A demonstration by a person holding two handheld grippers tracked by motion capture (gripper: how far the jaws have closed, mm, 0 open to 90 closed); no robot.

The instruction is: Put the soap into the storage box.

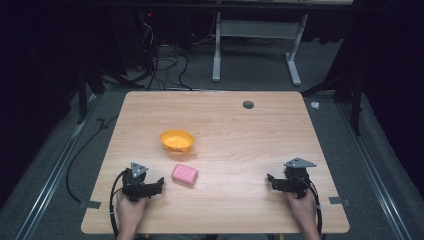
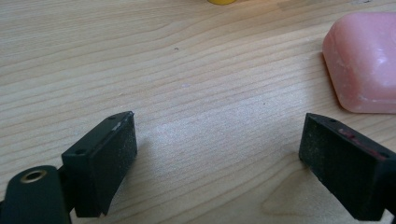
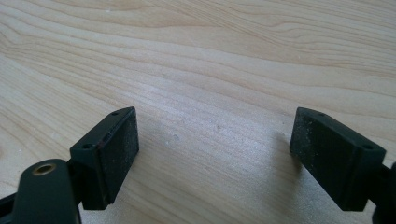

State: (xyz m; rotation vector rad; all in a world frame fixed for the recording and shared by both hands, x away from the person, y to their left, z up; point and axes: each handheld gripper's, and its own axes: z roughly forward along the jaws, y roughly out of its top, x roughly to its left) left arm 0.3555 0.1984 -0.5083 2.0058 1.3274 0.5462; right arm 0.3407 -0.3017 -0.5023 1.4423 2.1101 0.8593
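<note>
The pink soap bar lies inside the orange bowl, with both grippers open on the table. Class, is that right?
Not quite. The pink soap bar lies on the table, apart from the orange bowl and nearer the person, as the high view shows. The left gripper and right gripper are indeed open.

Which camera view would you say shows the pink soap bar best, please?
The high view: there the whole pink soap bar lies on the table, between the orange bowl and the left gripper. The left gripper view shows it close up, cut off at the frame's right edge.
</note>
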